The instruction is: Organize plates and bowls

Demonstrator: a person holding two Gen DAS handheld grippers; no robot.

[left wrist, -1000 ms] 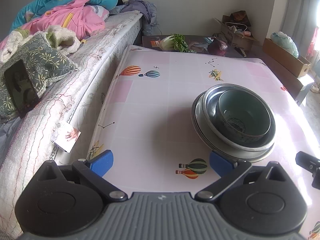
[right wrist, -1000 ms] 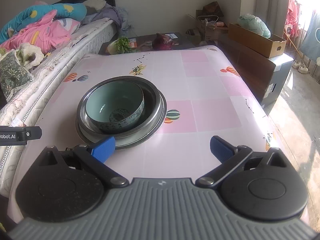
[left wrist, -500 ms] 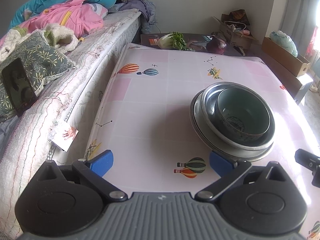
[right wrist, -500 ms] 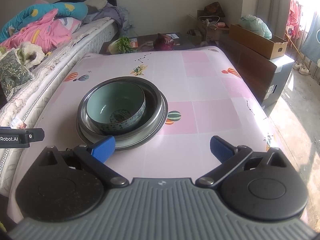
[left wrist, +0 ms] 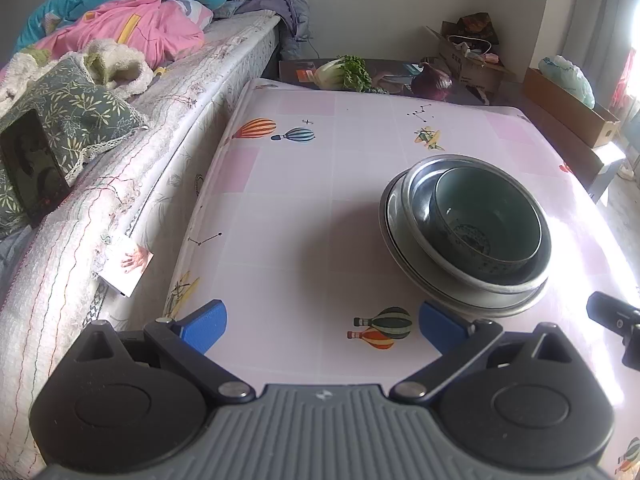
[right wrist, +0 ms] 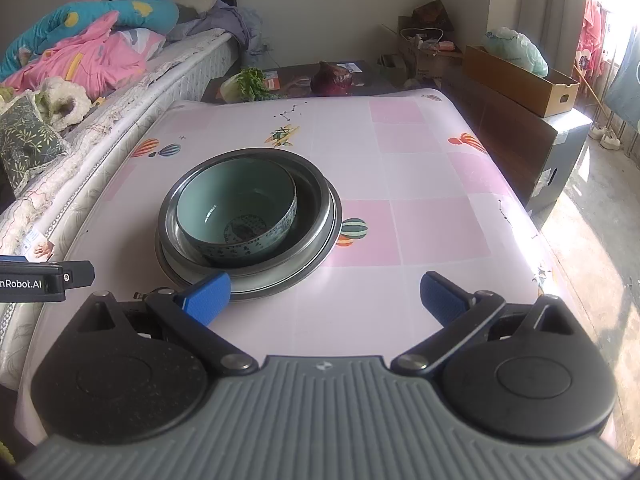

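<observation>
Both claws (left wrist: 322, 322) (right wrist: 325, 292) spread, level, empty

- Left wrist view looks forward over the surface (left wrist: 304, 208) from its near edge; bed (left wrist: 120, 128) alongside
- Right wrist view faces likewise; both share the stacked bowls (right wrist: 248, 212) nearby

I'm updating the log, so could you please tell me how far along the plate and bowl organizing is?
Apparently finished or nearly so: the green ceramic bowl sits inside the metal bowl, which rests on the metal plate, one stack on the table. Nothing is in hand: left gripper and right gripper are open and empty. No other loose dishes are visible.
</observation>
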